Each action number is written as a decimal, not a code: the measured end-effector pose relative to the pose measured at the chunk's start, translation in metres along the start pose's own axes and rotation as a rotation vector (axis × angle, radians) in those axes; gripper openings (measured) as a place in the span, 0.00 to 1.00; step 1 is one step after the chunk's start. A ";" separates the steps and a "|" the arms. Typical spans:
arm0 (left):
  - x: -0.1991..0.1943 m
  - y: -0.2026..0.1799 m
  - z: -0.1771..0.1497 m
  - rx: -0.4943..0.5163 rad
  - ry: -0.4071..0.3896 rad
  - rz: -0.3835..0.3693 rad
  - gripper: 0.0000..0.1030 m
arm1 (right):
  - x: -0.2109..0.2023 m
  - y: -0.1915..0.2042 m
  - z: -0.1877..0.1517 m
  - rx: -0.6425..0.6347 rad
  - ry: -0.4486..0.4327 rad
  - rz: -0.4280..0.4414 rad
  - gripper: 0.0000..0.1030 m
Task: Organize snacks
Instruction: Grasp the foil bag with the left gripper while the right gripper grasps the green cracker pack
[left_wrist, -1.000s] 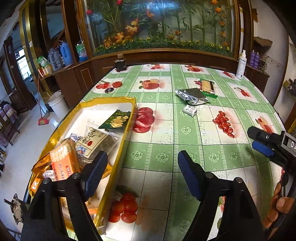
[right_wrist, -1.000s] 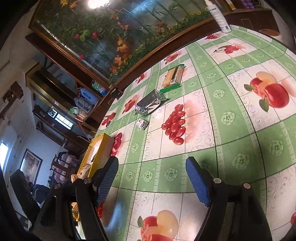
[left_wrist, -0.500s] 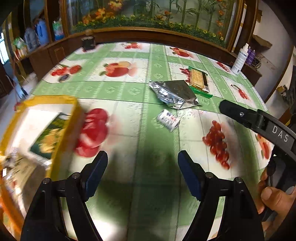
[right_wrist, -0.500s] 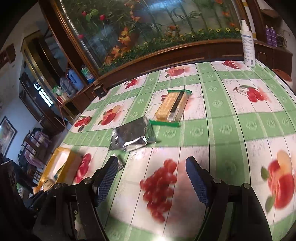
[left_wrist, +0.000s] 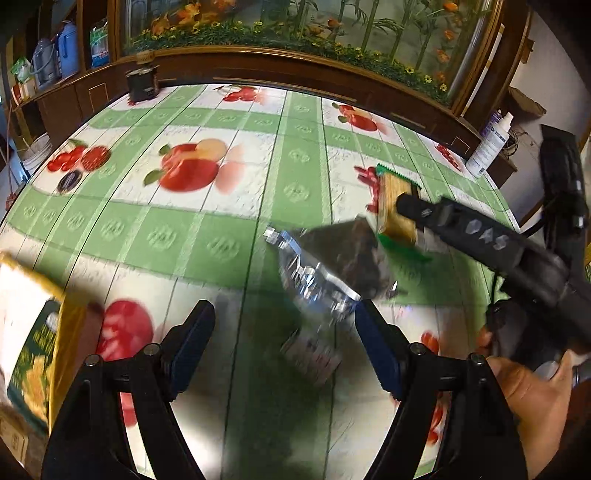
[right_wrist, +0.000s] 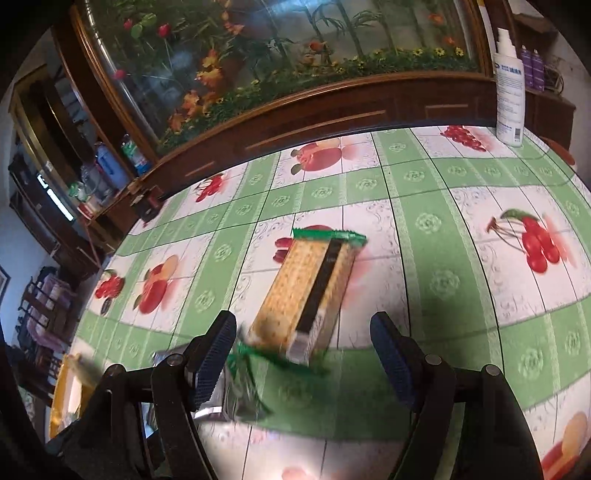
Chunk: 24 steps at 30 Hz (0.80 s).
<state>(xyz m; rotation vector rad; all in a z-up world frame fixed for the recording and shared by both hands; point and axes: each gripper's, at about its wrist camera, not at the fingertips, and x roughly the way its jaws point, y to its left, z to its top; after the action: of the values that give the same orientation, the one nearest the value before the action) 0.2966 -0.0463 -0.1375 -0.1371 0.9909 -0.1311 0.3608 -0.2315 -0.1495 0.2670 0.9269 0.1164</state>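
Note:
A cracker pack in a green wrapper (right_wrist: 306, 291) lies on the fruit-print tablecloth, just ahead of my open right gripper (right_wrist: 303, 354); it also shows in the left wrist view (left_wrist: 397, 210), partly behind the right gripper's body. A silver foil pouch (left_wrist: 325, 266) lies just ahead of my open, empty left gripper (left_wrist: 284, 336), and a small white packet (left_wrist: 312, 352) lies between its fingers. The pouch's edge shows by the right gripper's left finger (right_wrist: 229, 395). The yellow tray (left_wrist: 68, 317) with snack packs is at the far left.
A white spray bottle (right_wrist: 509, 92) stands at the table's far right edge, also in the left wrist view (left_wrist: 489, 146). A dark small box (left_wrist: 142, 83) sits at the far edge. A wooden cabinet with a flower display runs behind the table.
Both grippers have moved forward and away from the yellow tray. The foil pouch and small packet are now close to the left gripper, and the cracker pack close to the right one. Both stay open.

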 end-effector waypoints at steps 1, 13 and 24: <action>0.004 -0.005 0.005 0.007 0.002 0.004 0.76 | 0.006 0.002 0.003 -0.005 0.010 -0.006 0.75; 0.030 -0.042 0.025 0.075 -0.001 0.091 0.87 | 0.024 -0.008 0.012 -0.205 0.029 -0.215 0.47; 0.054 -0.054 0.030 0.081 0.021 0.138 0.85 | -0.005 -0.044 0.000 -0.159 0.008 -0.161 0.46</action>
<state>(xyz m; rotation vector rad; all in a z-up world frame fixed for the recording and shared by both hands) 0.3487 -0.1070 -0.1558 0.0066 1.0117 -0.0460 0.3569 -0.2752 -0.1580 0.0439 0.9379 0.0426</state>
